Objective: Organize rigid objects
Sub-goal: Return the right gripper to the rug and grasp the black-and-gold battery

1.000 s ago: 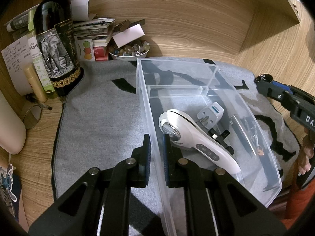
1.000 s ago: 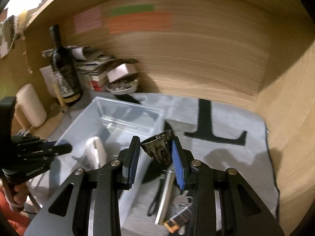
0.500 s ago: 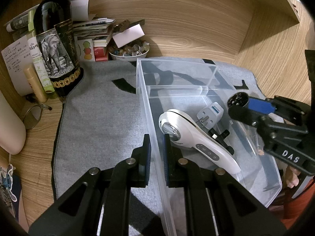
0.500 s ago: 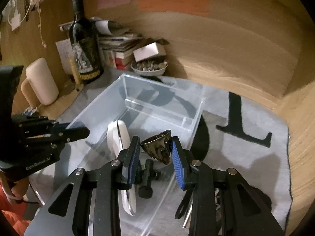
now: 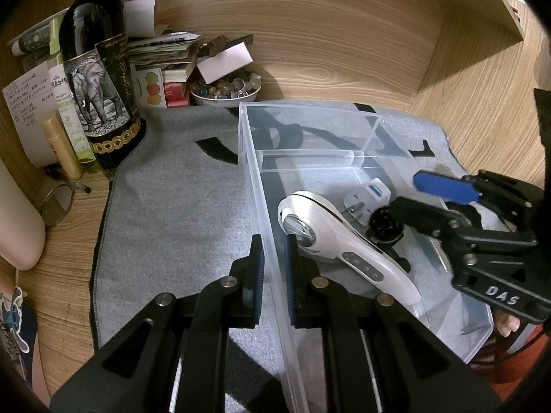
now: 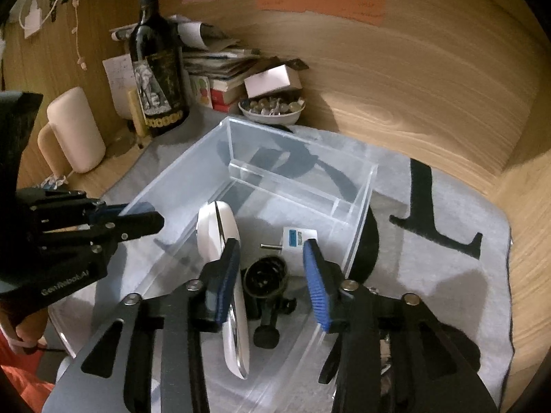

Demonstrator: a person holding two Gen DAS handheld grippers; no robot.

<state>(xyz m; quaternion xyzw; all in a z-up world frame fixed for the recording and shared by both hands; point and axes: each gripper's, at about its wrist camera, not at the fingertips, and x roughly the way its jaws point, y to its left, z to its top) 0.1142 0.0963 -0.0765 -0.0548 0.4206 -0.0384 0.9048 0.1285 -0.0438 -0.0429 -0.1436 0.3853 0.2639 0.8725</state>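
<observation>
A clear plastic bin [image 5: 251,158] [image 6: 296,144] sits on a grey mat. My left gripper [image 5: 273,268] is shut on the bin's near left wall. My right gripper [image 6: 272,268] is open above the bin's inside; it shows from the side in the left wrist view [image 5: 413,203]. A small dark metal cup [image 6: 265,277] [image 5: 385,229] lies in the bin right below the open fingers, free of them. Beside it lie a white handheld device [image 5: 337,237] [image 6: 224,227], a white plug adapter [image 5: 370,196] [image 6: 298,241] and a black clamp-like part [image 6: 267,323].
A wine bottle [image 5: 100,79] [image 6: 158,69], a bowl of stones [image 5: 225,89] [image 6: 272,108], stacked books and papers [image 5: 165,58] stand by the wooden back wall. A cream mug [image 6: 74,130] is at left. A pen and keys lie right of the bin, mostly hidden.
My right gripper carried the metal cup leftward over the bin, lowered, then opened; the cup now lies in the bin. My left gripper has stayed clamped on the wall.
</observation>
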